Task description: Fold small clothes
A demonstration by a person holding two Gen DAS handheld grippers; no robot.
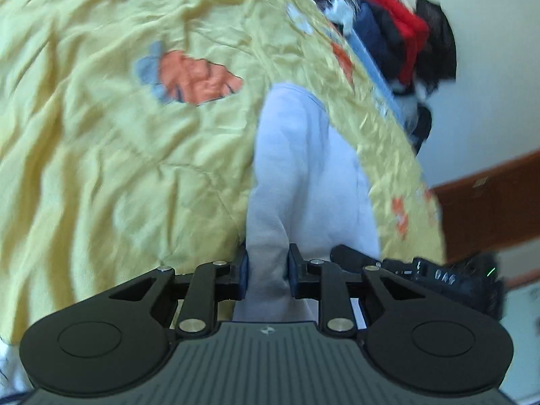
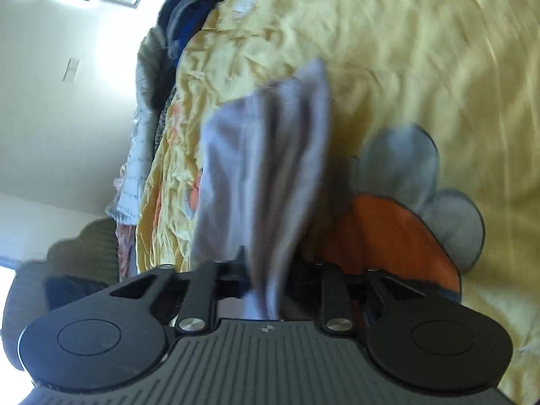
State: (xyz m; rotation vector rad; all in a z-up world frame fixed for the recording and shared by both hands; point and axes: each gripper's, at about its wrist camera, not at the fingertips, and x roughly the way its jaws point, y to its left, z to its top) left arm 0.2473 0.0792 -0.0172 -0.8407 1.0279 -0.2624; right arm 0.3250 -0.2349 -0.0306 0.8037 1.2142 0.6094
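A small pale lavender garment (image 1: 303,168) hangs over a yellow bedsheet (image 1: 101,135) printed with orange and grey shapes. My left gripper (image 1: 268,270) is shut on one edge of it, the cloth pinched between the blue-padded fingers. In the right wrist view the same garment (image 2: 266,168) hangs bunched and stretched away from my right gripper (image 2: 266,280), which is shut on another edge of it. The other gripper's black body (image 1: 422,270) shows at the lower right of the left wrist view. Both views are blurred by motion.
A pile of red, navy and black clothes (image 1: 398,33) lies at the bed's far edge. Another heap of dark and patterned clothes (image 2: 162,84) lines the bed edge in the right view. A wooden board (image 1: 489,202) and white wall (image 2: 50,118) lie beyond.
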